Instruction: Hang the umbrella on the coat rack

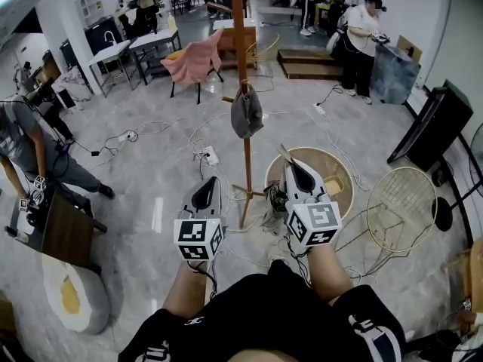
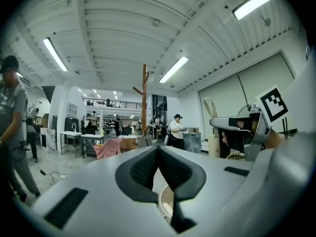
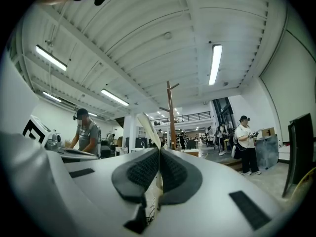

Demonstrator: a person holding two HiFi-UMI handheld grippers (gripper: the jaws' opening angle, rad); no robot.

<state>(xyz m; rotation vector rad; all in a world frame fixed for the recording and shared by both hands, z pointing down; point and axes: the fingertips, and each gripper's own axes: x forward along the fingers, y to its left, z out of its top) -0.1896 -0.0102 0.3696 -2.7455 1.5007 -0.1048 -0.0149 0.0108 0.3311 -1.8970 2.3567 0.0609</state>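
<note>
The wooden coat rack [image 1: 243, 134] stands on the floor just ahead, between my two grippers, with a grey bag [image 1: 246, 113] hanging from one peg. Its pole also shows in the left gripper view [image 2: 144, 98] and the right gripper view [image 3: 171, 112]. My right gripper [image 1: 290, 161] is shut on a thin cream loop of the umbrella [image 1: 284, 152], which sticks up past its pads [image 3: 149, 126]. From the left gripper view, that loop [image 2: 211, 107] rises above the right gripper and a cream cylinder [image 2: 213, 144] hangs below. My left gripper [image 1: 207, 184] is shut with nothing in it [image 2: 158, 149].
A round wooden basket [image 1: 336, 173] sits on the floor under the right gripper, and a round wire chair [image 1: 400, 202] stands to its right. Cables [image 1: 202, 138] run around the rack's base. A small dark table [image 1: 64, 232] and a person [image 1: 30, 149] are at left.
</note>
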